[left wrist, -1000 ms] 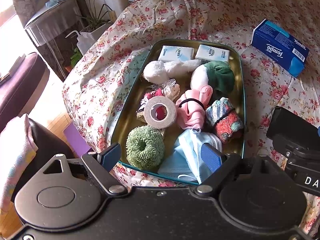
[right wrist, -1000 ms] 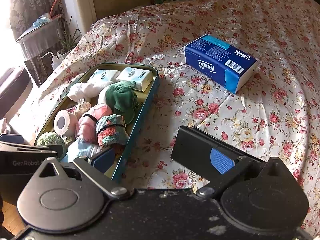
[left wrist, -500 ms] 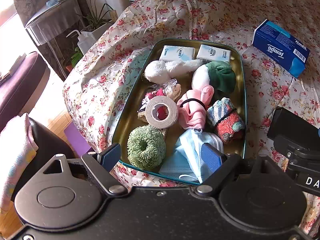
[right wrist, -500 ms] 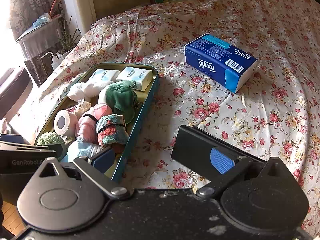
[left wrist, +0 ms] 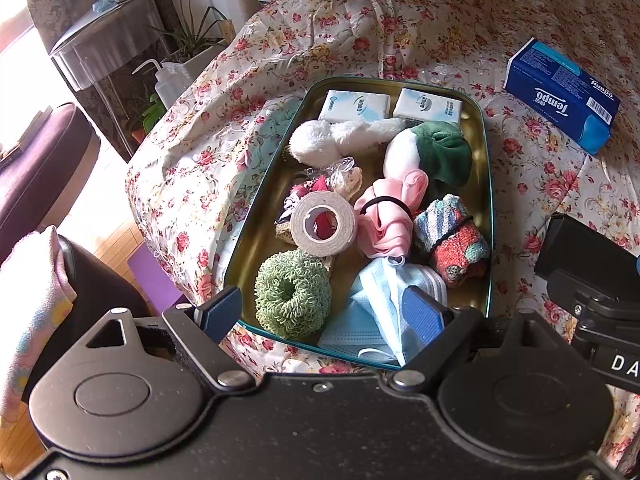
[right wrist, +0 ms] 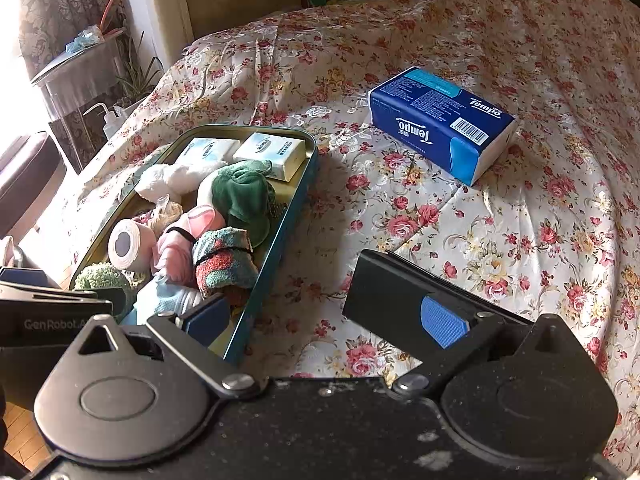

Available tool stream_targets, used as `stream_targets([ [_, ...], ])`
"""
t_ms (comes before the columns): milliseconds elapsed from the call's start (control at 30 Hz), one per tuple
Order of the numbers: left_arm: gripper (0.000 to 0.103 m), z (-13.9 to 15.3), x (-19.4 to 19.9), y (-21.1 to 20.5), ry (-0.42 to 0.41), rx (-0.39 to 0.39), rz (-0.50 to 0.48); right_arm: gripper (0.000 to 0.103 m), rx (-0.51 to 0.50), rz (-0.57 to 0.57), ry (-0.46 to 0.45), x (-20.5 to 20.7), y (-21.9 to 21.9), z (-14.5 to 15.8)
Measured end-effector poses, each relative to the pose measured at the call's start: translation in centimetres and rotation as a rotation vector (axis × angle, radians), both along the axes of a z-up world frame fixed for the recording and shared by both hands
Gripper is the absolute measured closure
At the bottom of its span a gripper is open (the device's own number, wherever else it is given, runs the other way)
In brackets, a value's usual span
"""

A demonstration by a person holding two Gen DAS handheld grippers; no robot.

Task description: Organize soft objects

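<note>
While sunlight falls across the floral bedspread (right wrist: 460, 232), the biggest thing on it is the teal-rimmed metal tray (left wrist: 489, 216), lying near the bed's corner with its long axis running from the grippers toward the far side of the bed. It is crowded with soft things. Two white tissue packets (left wrist: 354, 106) sit side by side against its far end. In front of them lie a white plush piece (left wrist: 340, 140) and a green-and-white plush (left wrist: 436, 152). In the middle are a pink cloth bundle (left wrist: 386, 224) bound by a black hair tie, a striped knitted roll (left wrist: 452, 236), and a roll of white tape (left wrist: 323, 224) standing on edge with its hole facing the left gripper. At the near end rest a green looped scrunchie (left wrist: 294, 294) and pale blue face masks (left wrist: 384, 308). A blue Tempo tissue pack (right wrist: 440, 124) lies on the bedspread well apart from the tray, long axis angled across the bed. Compared with a second ago, nothing in the tray has shifted; the view has crept slightly. The left gripper (left wrist: 320, 312) hangs over the tray's near rim, jaws spread wide, holding nothing. The right gripper (right wrist: 324, 320) hovers beside the tray, equally wide and empty.
</note>
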State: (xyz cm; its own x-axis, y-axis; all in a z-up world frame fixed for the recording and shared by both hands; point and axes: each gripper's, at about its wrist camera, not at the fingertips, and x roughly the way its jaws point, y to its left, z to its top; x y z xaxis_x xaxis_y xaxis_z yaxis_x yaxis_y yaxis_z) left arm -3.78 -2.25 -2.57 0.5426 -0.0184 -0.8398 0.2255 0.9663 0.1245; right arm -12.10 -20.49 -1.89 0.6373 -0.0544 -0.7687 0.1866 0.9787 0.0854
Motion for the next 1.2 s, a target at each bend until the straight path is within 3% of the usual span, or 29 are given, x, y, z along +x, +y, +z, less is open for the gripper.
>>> stream_targets([
  [1200, 0.018, -0.16, 0.09, 0.07, 0.015, -0.007, -0.001, 0.000, 0.000, 0.018, 0.006, -0.13, 0.46, -0.09],
])
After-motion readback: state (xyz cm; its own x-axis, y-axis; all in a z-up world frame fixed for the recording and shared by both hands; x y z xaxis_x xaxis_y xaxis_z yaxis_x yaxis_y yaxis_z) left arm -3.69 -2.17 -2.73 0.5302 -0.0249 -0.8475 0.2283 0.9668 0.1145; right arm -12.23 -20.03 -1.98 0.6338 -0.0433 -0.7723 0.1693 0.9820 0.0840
